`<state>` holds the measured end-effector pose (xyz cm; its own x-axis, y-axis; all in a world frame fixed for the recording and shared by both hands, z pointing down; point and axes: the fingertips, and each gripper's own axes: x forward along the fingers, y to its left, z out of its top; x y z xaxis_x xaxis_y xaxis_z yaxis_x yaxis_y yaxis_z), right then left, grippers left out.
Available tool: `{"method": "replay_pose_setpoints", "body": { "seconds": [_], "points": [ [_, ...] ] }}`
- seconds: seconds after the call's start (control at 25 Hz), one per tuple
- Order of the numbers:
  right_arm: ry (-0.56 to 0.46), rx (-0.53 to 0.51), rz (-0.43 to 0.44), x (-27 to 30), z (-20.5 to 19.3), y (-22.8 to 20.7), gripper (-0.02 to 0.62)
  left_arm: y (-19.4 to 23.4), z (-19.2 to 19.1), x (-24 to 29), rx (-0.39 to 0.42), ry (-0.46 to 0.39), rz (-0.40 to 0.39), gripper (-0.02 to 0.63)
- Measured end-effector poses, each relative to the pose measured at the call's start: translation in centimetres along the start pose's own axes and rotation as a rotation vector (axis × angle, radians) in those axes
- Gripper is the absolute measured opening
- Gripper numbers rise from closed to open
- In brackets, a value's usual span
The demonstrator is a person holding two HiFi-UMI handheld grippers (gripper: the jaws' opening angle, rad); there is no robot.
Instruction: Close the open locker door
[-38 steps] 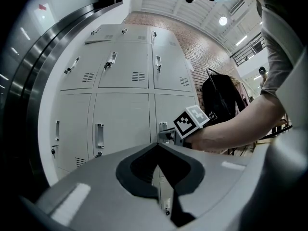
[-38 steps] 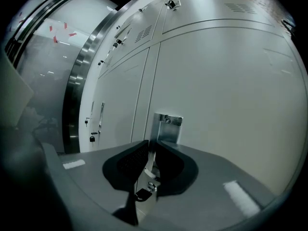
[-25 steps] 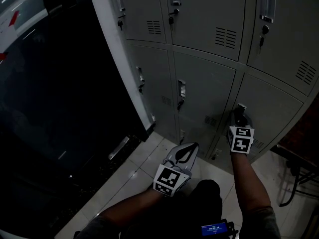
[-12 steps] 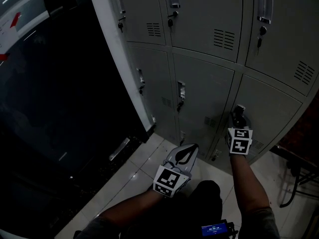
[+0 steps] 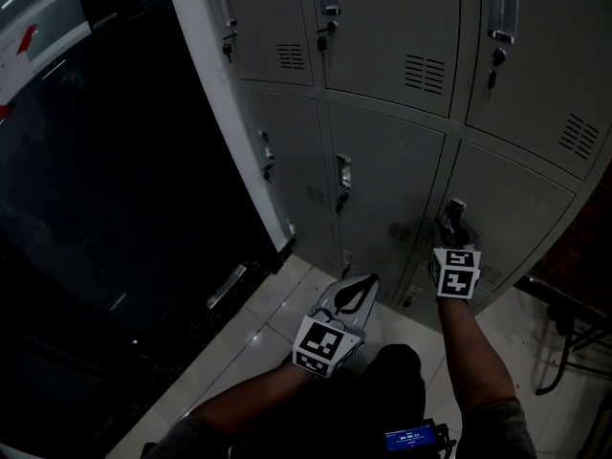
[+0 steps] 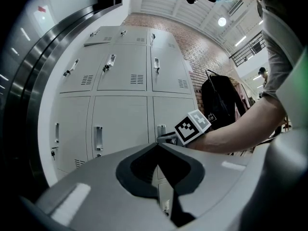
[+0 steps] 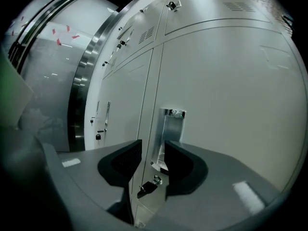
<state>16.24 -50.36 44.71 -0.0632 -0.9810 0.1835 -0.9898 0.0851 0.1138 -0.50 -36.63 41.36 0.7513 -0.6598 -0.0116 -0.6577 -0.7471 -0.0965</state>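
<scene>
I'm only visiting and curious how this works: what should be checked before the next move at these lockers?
1. Grey metal locker door flush with its neighbours: ok, no gap shows.
2. Right gripper released from the shiny metal handle: ok, its jaws have just been opening; the handle stands between them, unpressed.
3. Left gripper shut and empty: ok.
4. Door locked with the dark key below the handle: cannot tell.
5. Other grey locker doors shut: ok in the head view.

A locker room: banks of grey metal lockers (image 5: 392, 189), pale tiled floor (image 5: 263, 318), brick wall (image 6: 199, 52) beside them.
</scene>
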Motion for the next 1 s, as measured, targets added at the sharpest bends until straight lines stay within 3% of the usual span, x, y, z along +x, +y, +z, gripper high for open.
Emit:
{"method": "replay_pose_setpoints", "body": {
  "seconds": [0.24,0.52,1.0],
  "points": [
    [-0.019,-0.030,0.041,-2.8,0.8,1.2,0.123,-0.9,0.8,0.6,-0.012,-0.017,-0.015,0.002],
    [-0.071,-0.052,0.065,-11.2,2.3,1.4,0.072,-4.9,2.5,0.7,-0.025,-0.039,-0.066,0.002],
    [-0.097,-0.046,-0.006,-26.8,1.9,-1.9,0.031,-13.7,3.1,1.4,-0.068,-0.024,-0.199,0.002]
  ]
}}
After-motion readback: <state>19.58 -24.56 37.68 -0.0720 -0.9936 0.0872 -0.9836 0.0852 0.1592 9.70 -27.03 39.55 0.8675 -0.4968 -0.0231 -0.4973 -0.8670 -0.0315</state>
